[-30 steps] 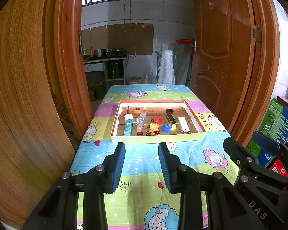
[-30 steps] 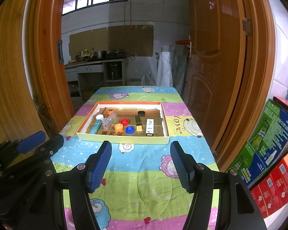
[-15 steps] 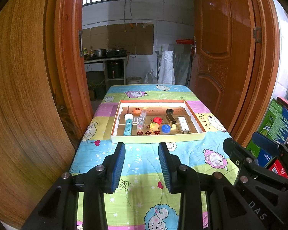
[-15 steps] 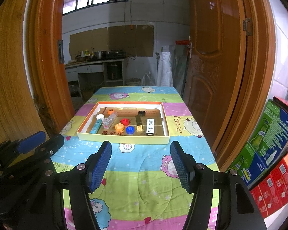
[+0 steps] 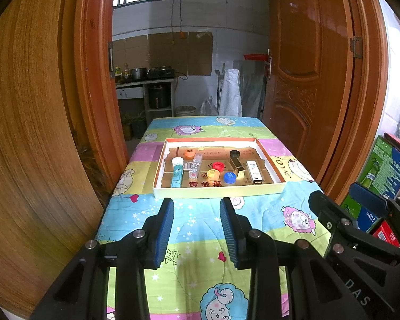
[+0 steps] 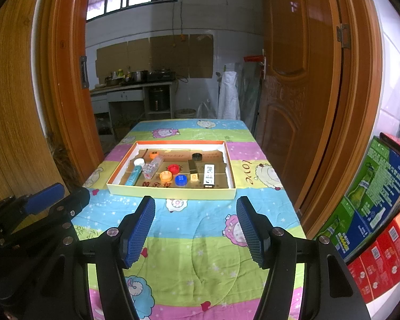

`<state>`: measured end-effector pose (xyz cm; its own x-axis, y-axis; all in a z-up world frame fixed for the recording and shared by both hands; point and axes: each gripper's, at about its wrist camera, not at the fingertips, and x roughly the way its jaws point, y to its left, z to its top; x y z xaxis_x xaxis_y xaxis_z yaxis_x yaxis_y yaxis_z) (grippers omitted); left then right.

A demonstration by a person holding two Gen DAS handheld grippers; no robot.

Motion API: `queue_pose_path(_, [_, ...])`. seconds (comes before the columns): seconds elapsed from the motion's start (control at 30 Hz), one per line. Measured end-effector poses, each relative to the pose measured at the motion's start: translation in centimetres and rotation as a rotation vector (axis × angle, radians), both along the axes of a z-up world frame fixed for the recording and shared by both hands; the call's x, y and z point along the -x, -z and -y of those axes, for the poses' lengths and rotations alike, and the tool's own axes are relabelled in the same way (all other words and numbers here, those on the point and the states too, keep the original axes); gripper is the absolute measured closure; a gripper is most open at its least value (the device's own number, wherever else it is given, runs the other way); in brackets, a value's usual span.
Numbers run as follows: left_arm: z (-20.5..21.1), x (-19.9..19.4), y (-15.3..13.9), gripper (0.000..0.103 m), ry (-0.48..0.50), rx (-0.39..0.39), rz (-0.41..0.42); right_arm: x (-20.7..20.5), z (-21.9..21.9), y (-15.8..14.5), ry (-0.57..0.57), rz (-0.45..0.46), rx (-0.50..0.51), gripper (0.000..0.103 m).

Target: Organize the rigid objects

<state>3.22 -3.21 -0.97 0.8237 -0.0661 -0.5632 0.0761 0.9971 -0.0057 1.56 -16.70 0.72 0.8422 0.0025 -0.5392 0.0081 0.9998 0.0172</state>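
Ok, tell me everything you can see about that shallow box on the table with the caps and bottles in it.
The shallow box is a wide, low rectangular tray, apparently cardboard, with pale cream outer walls, an orange-red far rim and a brown printed floor. It lies flat on the cartoon sheep tablecloth, open-topped, beyond both grippers, which do not touch it. Inside lie a teal bottle, a clear bottle, red, orange and blue caps, a black cap and a white oblong pack.

Home; kitchen counter [image 5: 144, 81] with pots beyond wooden door [image 5: 306, 66]; probably rural.
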Motion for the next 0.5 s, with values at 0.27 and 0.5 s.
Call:
queue_pose_path(0.27, [-0.01, 0.00, 0.02, 0.067, 0.001, -0.001, 0.000, -0.12, -0.01, 0.18, -0.003, -0.006, -0.006, 0.037])
queue_pose_path(0.5, [-0.17, 0.01, 0.14, 0.067, -0.006, 0.004, 0.001, -0.20, 0.00, 0.42, -0.003, -0.012, -0.014, 0.037])
